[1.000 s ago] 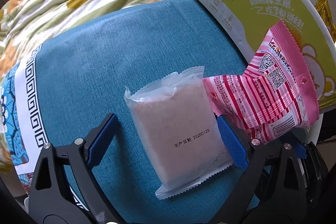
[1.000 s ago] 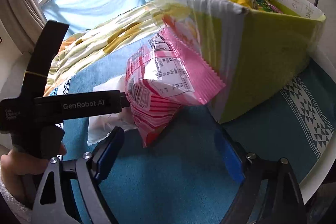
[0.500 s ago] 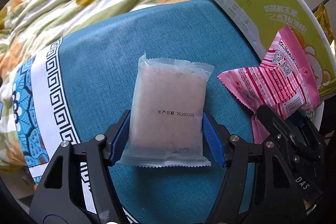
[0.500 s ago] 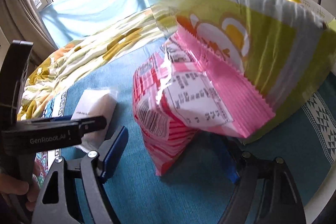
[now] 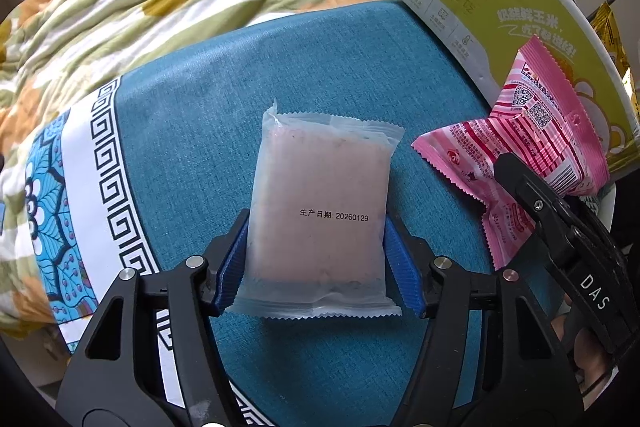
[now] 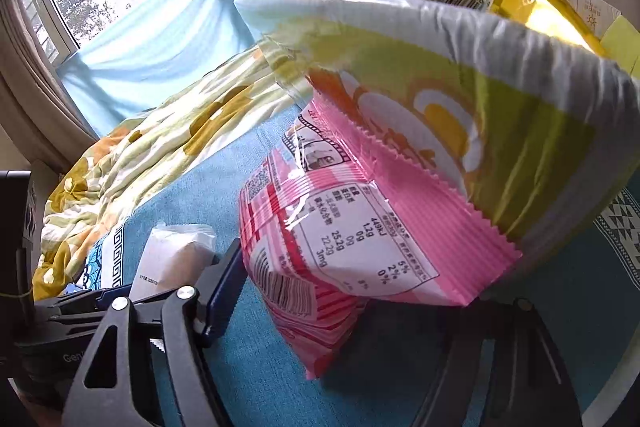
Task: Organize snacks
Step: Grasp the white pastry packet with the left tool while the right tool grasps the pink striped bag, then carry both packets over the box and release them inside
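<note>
L tongs (image 5: 316, 259) close on the pale wrapped snack (image 5: 320, 211), blue pads touching both long edges, so it's pinched near its lower end w/ the top free to lift. It lies flat on the teal table (image 5: 240, 79). R tongs (image 6: 348, 311) are closing around the pink packet (image 6: 340, 239), which leans against the green box (image 6: 520, 131); pad contact isn't clear. Box already holds other snacks, prob. the destination for both.
</note>
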The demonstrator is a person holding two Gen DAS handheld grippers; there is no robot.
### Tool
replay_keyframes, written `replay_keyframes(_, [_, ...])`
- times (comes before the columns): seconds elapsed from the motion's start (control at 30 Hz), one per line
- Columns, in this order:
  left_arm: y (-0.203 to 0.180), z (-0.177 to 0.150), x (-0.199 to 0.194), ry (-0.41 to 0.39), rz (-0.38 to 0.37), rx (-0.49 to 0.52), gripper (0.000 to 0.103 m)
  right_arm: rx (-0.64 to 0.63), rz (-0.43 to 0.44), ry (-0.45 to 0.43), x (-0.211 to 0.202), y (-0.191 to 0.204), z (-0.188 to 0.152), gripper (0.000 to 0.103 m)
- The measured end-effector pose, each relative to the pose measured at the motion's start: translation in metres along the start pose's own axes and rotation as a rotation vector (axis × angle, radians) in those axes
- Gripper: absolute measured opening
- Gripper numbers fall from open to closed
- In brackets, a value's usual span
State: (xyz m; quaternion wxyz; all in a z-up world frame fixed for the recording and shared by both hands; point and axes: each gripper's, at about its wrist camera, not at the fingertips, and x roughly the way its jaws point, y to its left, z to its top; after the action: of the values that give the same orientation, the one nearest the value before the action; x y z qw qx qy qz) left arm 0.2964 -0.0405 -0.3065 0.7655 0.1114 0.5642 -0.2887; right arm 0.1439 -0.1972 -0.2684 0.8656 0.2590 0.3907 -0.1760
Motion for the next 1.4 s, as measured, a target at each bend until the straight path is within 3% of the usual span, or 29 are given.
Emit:
replay_keyframes(0.4, [0.001, -0.006, -0.056, -0.088, -0.007, -0.014, 0.06, -0.07, 0.025, -0.002, -0.015, 0.017, 0.01, 0.064])
replay_keyframes(0.77, [-0.024, 0.008, -0.159, -0.227, 0.016, -0.039, 0.06, -0.207, 0.106, -0.093, -0.097, 0.042, 0.05, 0.064])
replay_keyframes(1.03, [-0.092, 0.03, -0.202, -0.33, 0.034, -0.057, 0.06, -0.241, 0.177, -0.136, -0.143, 0.025, 0.102, 0.064])
replay_keyframes(1.4, [-0.226, 0.084, -0.186, -0.385, -0.026, -0.121, 0.06, -0.315, 0.2, -0.143, -0.18, -0.089, 0.182, 0.064])
